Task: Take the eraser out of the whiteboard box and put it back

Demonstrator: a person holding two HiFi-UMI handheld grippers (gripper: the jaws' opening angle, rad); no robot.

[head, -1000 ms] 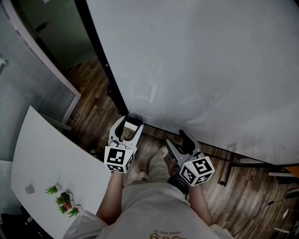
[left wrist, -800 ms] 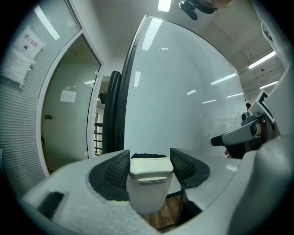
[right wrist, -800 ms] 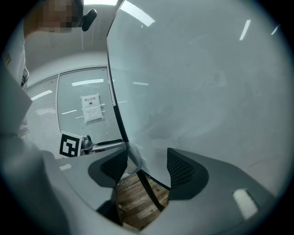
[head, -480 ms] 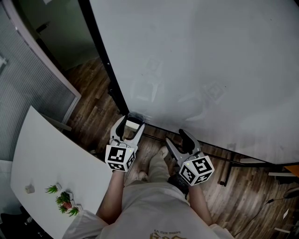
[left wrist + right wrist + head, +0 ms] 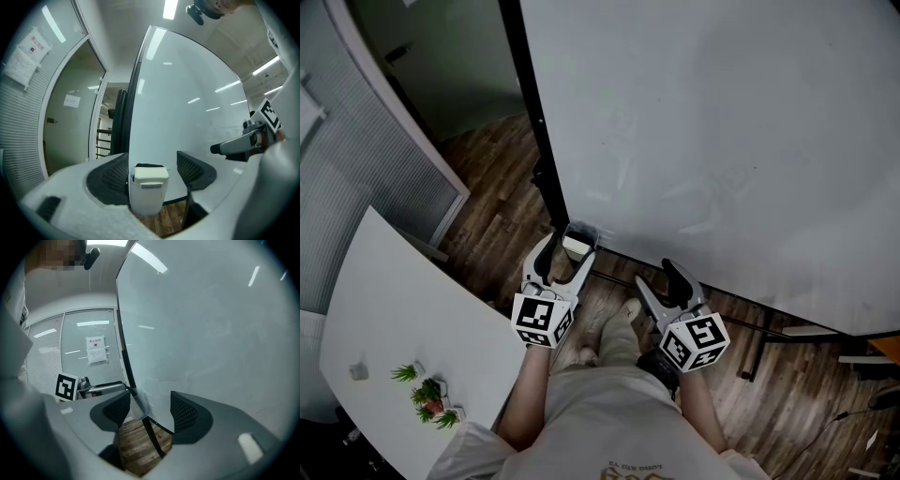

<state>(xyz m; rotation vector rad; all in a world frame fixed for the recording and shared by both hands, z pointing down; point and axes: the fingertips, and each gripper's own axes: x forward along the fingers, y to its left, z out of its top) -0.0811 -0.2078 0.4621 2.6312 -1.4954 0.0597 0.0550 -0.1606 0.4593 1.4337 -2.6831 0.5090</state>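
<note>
Here's the left gripper (image 5: pixel 569 249), held level at the bottom left corner of the whiteboard (image 5: pixel 722 122), right where the little whiteboard box (image 5: pixel 145 201) hangs. Its jaws have just been opening, and now they stand loose around the box: the left pad sits just beside the box wall, the right pad is clearly apart, nothing squeezed.

And there's the eraser (image 5: pixel 151 174), standing upright inside the box. It has a cream-white plastic back with rounded corners and a shallow lip across the front, and a dark felt strip peeks up behind it. Its top pokes just above the rim of the pale, slightly see-through box.

Over on the other side, the right gripper (image 5: pixel 653 275) hangs near the whiteboard's lower edge, tipped a little downward, jaws spread wide with nothing between them but the wooden floor (image 5: pixel 497 187) and the board's dark frame beyond. The two grippers sit side by side, well apart.
</note>
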